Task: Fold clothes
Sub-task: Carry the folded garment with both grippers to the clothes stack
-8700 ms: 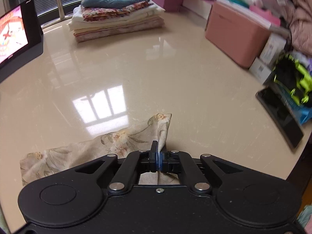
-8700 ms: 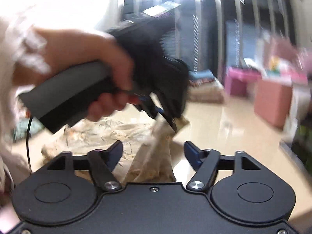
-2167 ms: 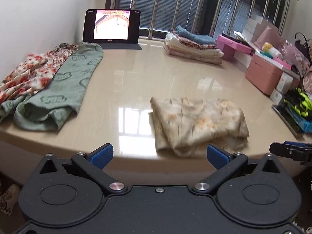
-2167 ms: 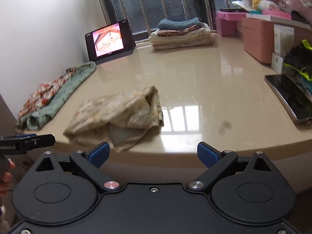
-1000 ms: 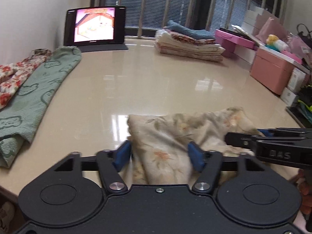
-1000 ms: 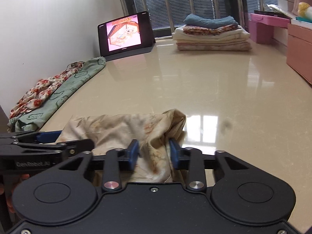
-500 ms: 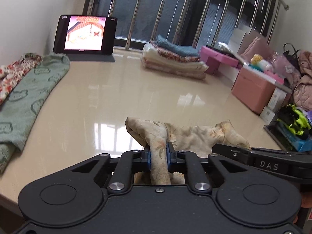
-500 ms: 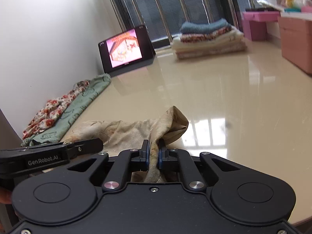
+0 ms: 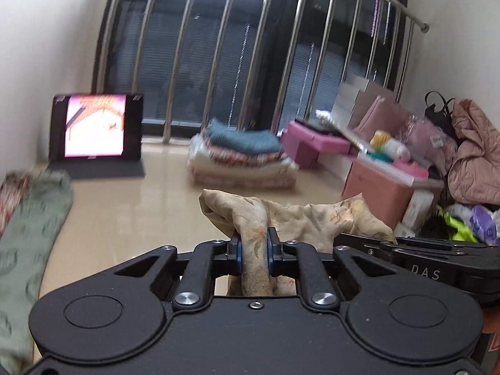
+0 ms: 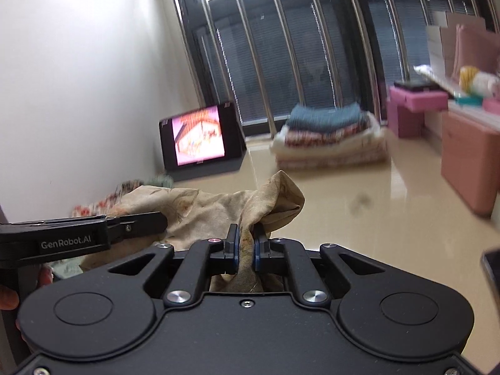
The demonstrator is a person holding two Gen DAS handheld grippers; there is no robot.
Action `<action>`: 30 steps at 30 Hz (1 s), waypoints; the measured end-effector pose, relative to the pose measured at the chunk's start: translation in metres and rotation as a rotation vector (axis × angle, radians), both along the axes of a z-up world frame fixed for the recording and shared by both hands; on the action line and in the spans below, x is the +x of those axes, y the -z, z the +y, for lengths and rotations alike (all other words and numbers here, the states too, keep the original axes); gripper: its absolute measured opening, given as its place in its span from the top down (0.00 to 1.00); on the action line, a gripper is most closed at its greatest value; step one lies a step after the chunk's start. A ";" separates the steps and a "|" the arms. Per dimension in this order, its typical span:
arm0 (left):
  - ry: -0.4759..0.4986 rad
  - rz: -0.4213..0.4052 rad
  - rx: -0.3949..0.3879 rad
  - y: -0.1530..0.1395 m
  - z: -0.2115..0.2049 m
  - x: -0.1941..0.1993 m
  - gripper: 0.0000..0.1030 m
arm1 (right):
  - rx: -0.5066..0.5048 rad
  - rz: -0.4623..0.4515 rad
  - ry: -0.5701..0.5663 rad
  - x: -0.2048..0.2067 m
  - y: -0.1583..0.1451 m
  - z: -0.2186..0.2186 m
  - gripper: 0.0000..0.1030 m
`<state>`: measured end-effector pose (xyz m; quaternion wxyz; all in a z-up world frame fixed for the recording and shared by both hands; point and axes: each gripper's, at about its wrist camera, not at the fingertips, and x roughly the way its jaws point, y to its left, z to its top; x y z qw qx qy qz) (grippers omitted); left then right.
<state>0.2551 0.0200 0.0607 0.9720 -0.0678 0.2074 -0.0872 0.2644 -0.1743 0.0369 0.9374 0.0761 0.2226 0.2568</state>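
Note:
A beige floral cloth (image 9: pixel 315 218) hangs bunched between both grippers, lifted off the glossy beige table (image 9: pixel 131 212). My left gripper (image 9: pixel 253 251) is shut on the cloth's left end, fabric pinched between its blue pads. My right gripper (image 10: pixel 246 247) is shut on the other end of the cloth (image 10: pixel 206 209). In the left wrist view the right gripper's black body shows at the right, level with mine. In the right wrist view the left gripper's body and a person's hand (image 10: pixel 9 297) show at the left.
A stack of folded clothes (image 9: pixel 243 162) lies at the table's far side by the barred window. A tablet (image 9: pixel 95 126) with a lit screen stands at the far left. A green towel (image 9: pixel 28 237) and a red floral garment lie along the left. Pink boxes (image 9: pixel 384 193) and clutter crowd the right.
Both grippers closed on the ends of the beige cloth and rose, lifting it off the table. The views tilted up toward the window.

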 end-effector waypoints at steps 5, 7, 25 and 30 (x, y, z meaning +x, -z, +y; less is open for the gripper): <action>0.026 -0.021 0.003 -0.032 -0.011 0.049 0.87 | 0.019 -0.039 0.035 0.041 -0.031 -0.013 0.92; 0.044 -0.026 0.019 -0.047 -0.016 0.069 0.87 | 0.020 -0.055 0.051 0.059 -0.043 -0.017 0.92; 0.013 -0.048 0.107 -0.110 -0.040 0.278 0.87 | -0.070 -0.149 0.103 0.253 -0.125 0.000 0.92; -0.006 -0.002 0.101 -0.085 -0.037 0.344 0.87 | -0.088 -0.115 0.141 0.323 -0.111 0.002 0.92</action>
